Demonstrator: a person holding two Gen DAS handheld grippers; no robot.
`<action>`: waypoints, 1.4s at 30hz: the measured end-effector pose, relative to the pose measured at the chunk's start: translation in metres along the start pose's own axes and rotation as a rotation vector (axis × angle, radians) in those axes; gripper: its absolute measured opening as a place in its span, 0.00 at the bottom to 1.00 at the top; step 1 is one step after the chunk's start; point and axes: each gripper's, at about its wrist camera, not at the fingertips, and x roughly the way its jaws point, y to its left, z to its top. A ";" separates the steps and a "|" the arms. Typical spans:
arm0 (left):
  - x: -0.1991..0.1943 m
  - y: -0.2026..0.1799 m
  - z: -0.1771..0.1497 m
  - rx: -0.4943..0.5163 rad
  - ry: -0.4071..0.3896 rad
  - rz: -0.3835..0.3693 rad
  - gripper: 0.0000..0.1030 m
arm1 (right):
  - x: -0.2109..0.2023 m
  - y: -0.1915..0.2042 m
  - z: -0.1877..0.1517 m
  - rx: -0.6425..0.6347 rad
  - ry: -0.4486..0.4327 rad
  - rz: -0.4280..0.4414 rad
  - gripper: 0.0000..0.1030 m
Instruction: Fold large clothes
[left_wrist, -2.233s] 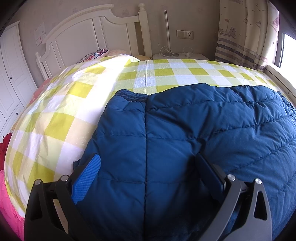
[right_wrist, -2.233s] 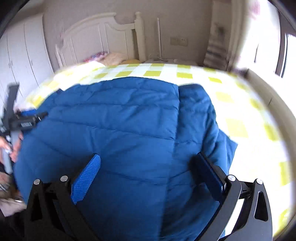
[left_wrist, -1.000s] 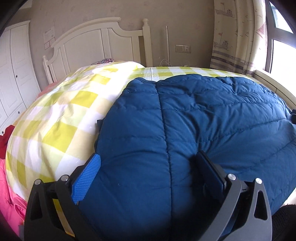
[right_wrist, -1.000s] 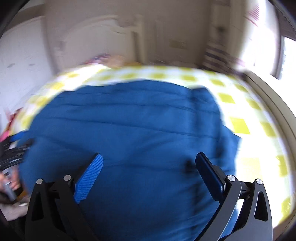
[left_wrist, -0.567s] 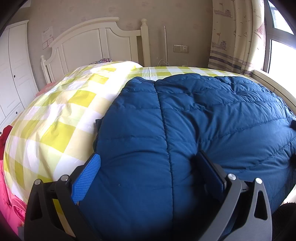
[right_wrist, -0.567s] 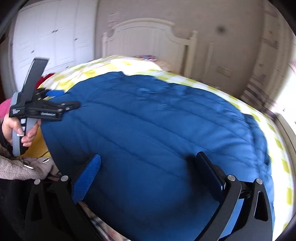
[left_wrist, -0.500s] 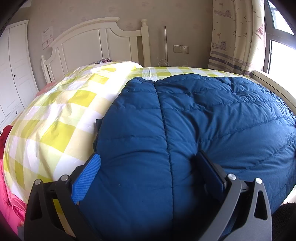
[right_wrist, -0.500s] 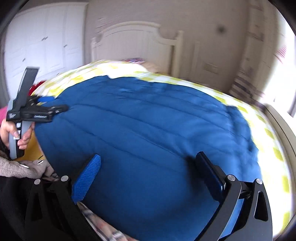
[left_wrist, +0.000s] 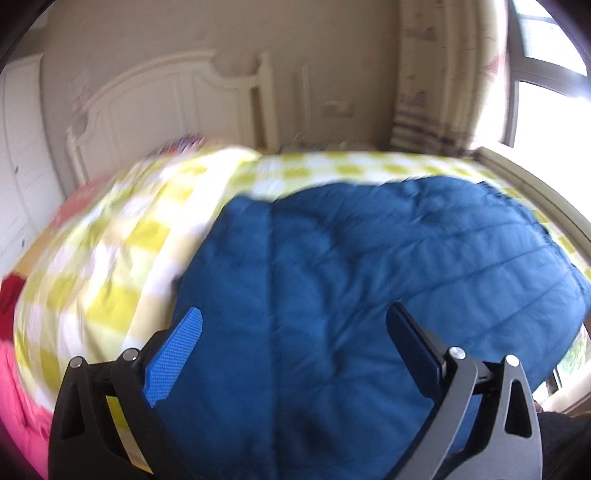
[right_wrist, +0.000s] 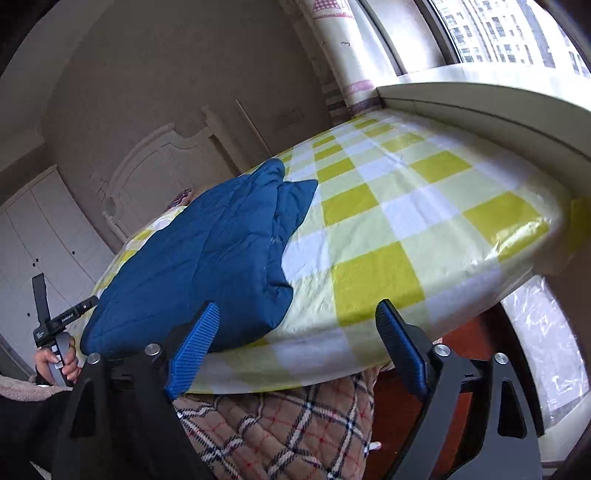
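Note:
A blue quilted jacket (left_wrist: 351, 277) lies spread on the bed's yellow-and-white checked sheet (left_wrist: 110, 258). My left gripper (left_wrist: 295, 332) hovers open over the jacket's near part, its pads pressing on nothing; this view is blurred. In the right wrist view the jacket (right_wrist: 207, 258) lies to the left. My right gripper (right_wrist: 295, 332) is off the jacket, at the sheet's (right_wrist: 406, 206) front edge. Its jaws are closing, with only the bed's edge behind the gap and nothing gripped. A hand holds the left gripper (right_wrist: 88, 302) at the jacket's far left edge.
A white headboard (left_wrist: 166, 103) and a curtain (left_wrist: 436, 92) stand beyond the bed. A window sill (right_wrist: 498, 99) runs along the bed's right side. A plaid quilted cloth (right_wrist: 295, 424) hangs under the bed's front edge. Pink cloth (left_wrist: 18, 398) lies at left.
The right gripper swung right, off the jacket to the bed's bare front edge, and rolled; its jaws narrowed. The left gripper rose a little and its view blurred.

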 end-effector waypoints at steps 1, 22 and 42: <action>-0.002 -0.009 0.006 0.028 -0.019 -0.006 0.97 | 0.002 0.000 -0.004 0.013 -0.002 0.032 0.73; 0.113 -0.047 0.037 0.026 0.167 -0.097 0.98 | 0.071 0.059 0.025 0.069 0.125 0.151 0.75; 0.053 -0.119 0.002 0.268 0.055 0.016 0.98 | 0.084 0.119 0.052 -0.120 -0.034 -0.053 0.37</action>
